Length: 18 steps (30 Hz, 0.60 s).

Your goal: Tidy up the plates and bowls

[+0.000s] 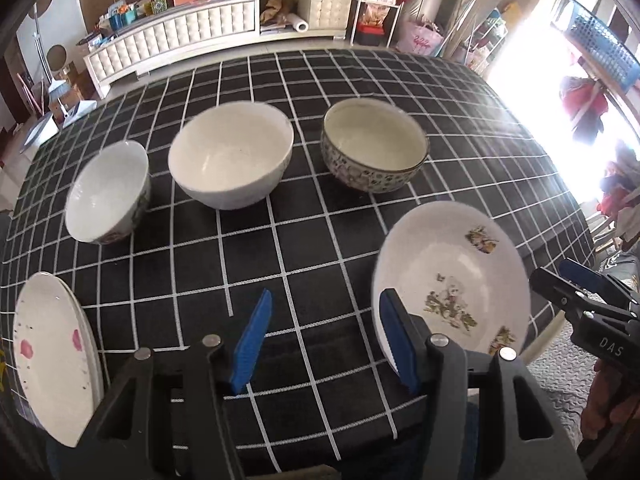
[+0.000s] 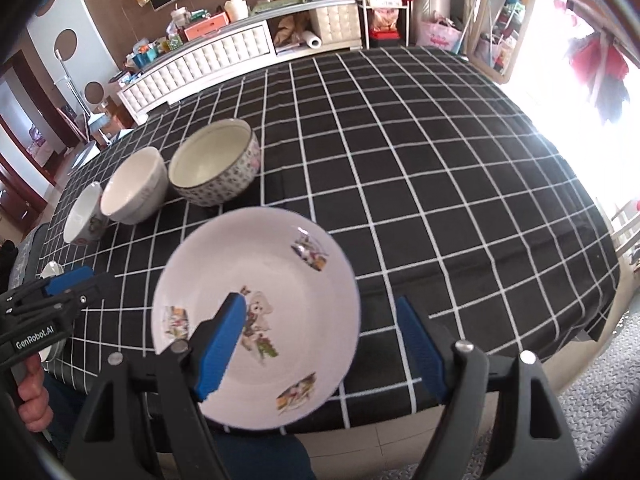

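Note:
Three bowls stand in a row on the checked table: a small white bowl (image 1: 106,192), a larger white bowl (image 1: 230,156) and a patterned bowl (image 1: 374,150). A floral plate (image 1: 452,284) lies near the front edge, right of my open, empty left gripper (image 1: 324,344). Pink-spotted plates (image 1: 52,356) are stacked at the front left. In the right wrist view my right gripper (image 2: 320,348) is open above the floral plate (image 2: 280,280), its left finger over the plate's middle, its right finger just beyond the rim. The bowls (image 2: 214,162) sit further back left.
The black tablecloth with white grid (image 1: 320,220) covers the table. The right half of the table (image 2: 440,160) holds nothing. The right gripper's body (image 1: 592,312) shows at the right edge in the left view. A white sideboard (image 1: 180,36) stands behind the table.

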Tool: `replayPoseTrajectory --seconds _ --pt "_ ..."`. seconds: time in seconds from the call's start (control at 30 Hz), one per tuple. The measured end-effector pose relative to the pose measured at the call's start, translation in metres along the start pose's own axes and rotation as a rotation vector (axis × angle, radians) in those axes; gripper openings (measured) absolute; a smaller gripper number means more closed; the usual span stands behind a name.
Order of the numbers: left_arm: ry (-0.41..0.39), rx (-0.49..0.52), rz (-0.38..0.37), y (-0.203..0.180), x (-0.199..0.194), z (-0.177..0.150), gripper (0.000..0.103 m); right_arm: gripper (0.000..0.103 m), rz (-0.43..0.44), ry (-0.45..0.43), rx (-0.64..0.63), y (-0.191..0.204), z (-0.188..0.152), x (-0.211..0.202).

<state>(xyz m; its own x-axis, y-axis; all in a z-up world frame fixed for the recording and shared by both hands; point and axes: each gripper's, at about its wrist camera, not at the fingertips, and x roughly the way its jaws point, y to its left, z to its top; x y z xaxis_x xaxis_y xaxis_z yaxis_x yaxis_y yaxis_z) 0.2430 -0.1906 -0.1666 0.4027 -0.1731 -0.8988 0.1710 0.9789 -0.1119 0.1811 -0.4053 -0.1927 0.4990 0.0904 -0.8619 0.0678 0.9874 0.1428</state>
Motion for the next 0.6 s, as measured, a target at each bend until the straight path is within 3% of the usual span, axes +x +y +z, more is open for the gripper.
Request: replayPoseTrajectory --seconds 0.37,0.4,0.5,0.57,0.6 --pt "0.062 0.046 -0.047 -0.012 0.036 -0.001 0.053 0.078 -0.009 0.033 -0.010 -0.015 0.002 0.027" --pt "0.066 0.050 -0.046 -0.013 0.039 -0.002 0.052 0.073 -0.009 0.034 -0.012 -0.016 0.001 0.028" --pt "0.083 0.056 -0.063 -0.017 0.048 -0.004 0.030 0.060 0.006 0.045 -0.008 -0.019 -0.001 0.030" --pt "0.095 0.049 -0.093 -0.019 0.052 -0.005 0.026 0.053 0.007 0.053 -0.005 -0.022 -0.003 0.031" --pt "0.096 0.052 -0.098 -0.020 0.054 -0.006 0.023 0.044 0.002 0.057 -0.005 -0.023 -0.004 0.032"
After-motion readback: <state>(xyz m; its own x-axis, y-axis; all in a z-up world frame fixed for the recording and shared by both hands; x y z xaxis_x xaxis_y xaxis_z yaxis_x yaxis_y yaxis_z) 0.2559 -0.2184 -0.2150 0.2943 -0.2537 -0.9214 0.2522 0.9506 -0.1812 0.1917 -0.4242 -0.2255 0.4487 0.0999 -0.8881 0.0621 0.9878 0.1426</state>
